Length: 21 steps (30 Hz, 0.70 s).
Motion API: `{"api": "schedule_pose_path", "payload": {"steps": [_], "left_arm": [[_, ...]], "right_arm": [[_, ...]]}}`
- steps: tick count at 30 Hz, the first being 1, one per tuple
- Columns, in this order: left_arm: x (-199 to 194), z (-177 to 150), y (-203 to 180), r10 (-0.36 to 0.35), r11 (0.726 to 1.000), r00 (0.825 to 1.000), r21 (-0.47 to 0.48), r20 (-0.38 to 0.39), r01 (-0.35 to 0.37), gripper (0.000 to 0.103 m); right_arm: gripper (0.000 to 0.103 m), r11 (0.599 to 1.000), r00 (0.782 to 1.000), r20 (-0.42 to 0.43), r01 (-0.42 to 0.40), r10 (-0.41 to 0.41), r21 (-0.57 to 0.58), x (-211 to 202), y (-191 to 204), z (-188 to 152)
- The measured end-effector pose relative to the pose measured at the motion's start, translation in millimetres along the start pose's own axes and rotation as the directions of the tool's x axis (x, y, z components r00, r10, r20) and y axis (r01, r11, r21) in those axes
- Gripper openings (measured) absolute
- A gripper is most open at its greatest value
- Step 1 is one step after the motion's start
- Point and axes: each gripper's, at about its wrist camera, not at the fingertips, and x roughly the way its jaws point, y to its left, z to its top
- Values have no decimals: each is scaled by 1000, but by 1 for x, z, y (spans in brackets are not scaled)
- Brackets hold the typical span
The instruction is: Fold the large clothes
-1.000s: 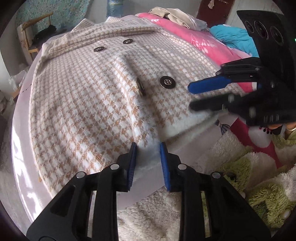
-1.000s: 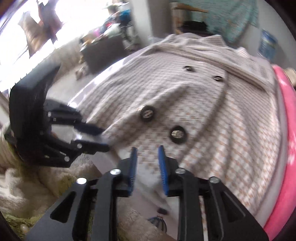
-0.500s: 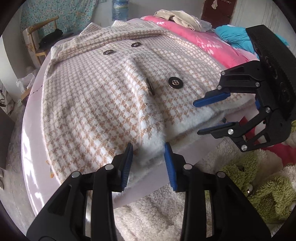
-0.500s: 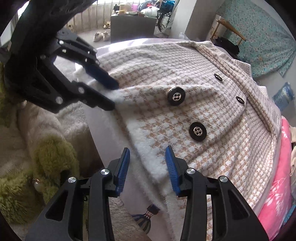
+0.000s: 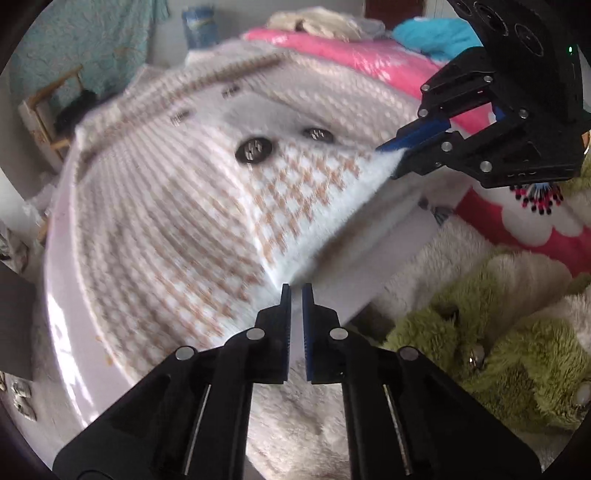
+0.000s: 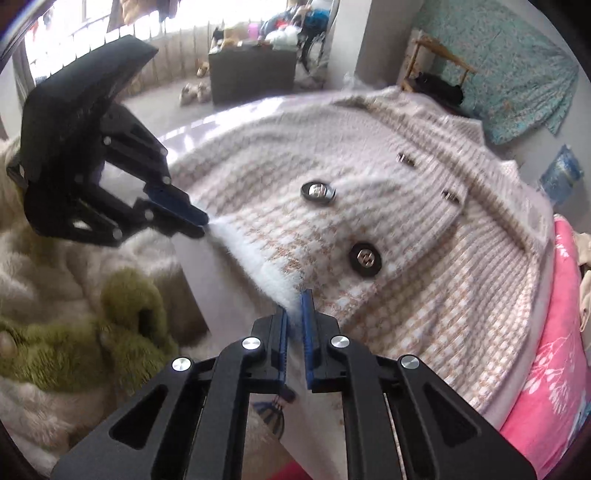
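Houndstooth coat is lying spread on a pale lilac bed surface, filling the middle of both views, collar toward 12 o'clock, white fuzzy hem toward 6. Both views are blurring.

Left gripper is sitting at 6 o'clock in the left wrist view, jaws narrow, having just been closing, pinching the hem corner of the coat where the fabric is running in between the blue pads. The same gripper is showing at 9 o'clock in the right wrist view, tips biting the hem's far end.

Right gripper is at 6 o'clock in its own view, jaws narrow too, also just been closing, clamping the fuzzy hem edge between the pads. From the left wrist view it is coming in at 2 o'clock, tips on the hem's other corner. The hem is stretching taut between the two grippers.

Two large dark buttons are sitting just above centre, two smaller ones farther toward the collar.

Pink blanket is lying beside the coat at 1 o'clock in the left view, 4 o'clock in the right. Green plush toy is at 4 o'clock in the left view, on cream fleece. Blue water jug is at 11 o'clock. Wooden chair is at 1 o'clock in the right view.
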Motion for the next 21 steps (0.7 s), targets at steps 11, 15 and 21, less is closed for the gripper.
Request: {"api": "schedule_pose_path", "payload": {"steps": [11, 15, 21], "left_arm": [[-51, -30, 42, -94, 955, 989, -272, 112, 122, 34], [-67, -38, 69, -40, 908, 983, -405, 181, 111, 39], [-54, -54, 109, 52, 781, 991, -624, 123, 36, 45]], "right_arm": [[37, 972, 981, 89, -182, 170, 151, -28, -7, 1], [37, 943, 962, 202, -229, 182, 240, -21, -9, 12], [37, 888, 965, 160, -254, 206, 383, 28, -9, 4]]}}
